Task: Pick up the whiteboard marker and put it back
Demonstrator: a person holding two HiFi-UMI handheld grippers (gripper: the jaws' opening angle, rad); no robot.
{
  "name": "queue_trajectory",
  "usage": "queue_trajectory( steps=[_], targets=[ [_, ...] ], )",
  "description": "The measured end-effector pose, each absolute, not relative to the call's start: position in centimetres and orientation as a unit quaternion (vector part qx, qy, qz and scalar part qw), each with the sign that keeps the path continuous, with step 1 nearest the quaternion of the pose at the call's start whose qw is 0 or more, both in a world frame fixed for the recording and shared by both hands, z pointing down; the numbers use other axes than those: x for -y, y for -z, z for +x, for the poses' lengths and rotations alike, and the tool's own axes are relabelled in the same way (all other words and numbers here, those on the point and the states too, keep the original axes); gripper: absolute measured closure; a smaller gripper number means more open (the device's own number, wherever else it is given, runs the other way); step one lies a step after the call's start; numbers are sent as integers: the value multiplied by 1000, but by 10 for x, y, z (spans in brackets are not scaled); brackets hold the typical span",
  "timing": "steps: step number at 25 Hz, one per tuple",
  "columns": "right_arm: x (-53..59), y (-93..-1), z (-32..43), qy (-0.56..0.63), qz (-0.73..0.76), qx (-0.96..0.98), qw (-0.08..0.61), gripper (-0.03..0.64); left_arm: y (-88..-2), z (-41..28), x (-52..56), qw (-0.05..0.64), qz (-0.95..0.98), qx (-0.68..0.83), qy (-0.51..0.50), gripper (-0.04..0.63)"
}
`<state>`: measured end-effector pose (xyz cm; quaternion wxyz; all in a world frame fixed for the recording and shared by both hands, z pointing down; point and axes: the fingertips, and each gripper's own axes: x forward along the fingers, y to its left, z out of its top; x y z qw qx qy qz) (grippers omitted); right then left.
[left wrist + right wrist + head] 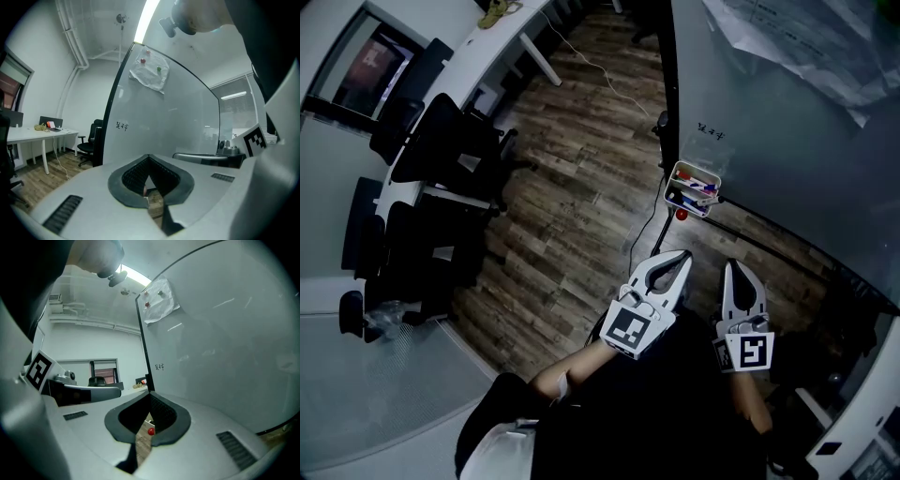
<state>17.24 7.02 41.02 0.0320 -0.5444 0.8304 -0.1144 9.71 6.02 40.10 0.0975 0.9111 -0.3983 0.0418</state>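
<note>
A small white tray [675,175] hangs at the lower edge of the whiteboard [787,122], and whiteboard markers [701,186] with blue and red parts lie in it. A red knob [681,215] sits just below the tray. My left gripper [683,254] is shut and empty, its tips a short way under the tray. Beside it, my right gripper [734,265] is shut and empty too. In the left gripper view the gripper [149,157] points at the whiteboard [159,126]. In the right gripper view the gripper [150,397] frames the red knob [151,431].
Black office chairs [441,159] and a long white desk [487,47] stand on the left over the wood floor. A cable [600,75] trails across the floor. A crumpled sheet of paper [806,37] is pinned high on the whiteboard. Small writing [712,132] sits above the tray.
</note>
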Motion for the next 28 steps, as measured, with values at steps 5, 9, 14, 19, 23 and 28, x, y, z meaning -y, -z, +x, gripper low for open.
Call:
queue_trajectory(
  steps=[5,9,14,19,23,28],
  targets=[
    [-65,-405,174,128,-545,-828,47,603,-400,99,-61,94,907,407,-49,588],
    [-67,-416,171,126,-531,-837,38,603,-399,95,-58,101,902,418,-40,588],
    [-57,-425,169,130,-533,-836,15,603,-404,92,-45,106,901,420,-37,588],
    [-42,-429,166,135,-530,-837,27,601,-406,91,-33,109,901,418,-39,588],
    [-24,-428,162,144,-545,-826,15,601,-410,87,-21,116,901,416,-40,588],
    [-8,-436,161,153,-556,-817,4,601,-416,87,-5,123,905,406,-42,588]
  ],
)
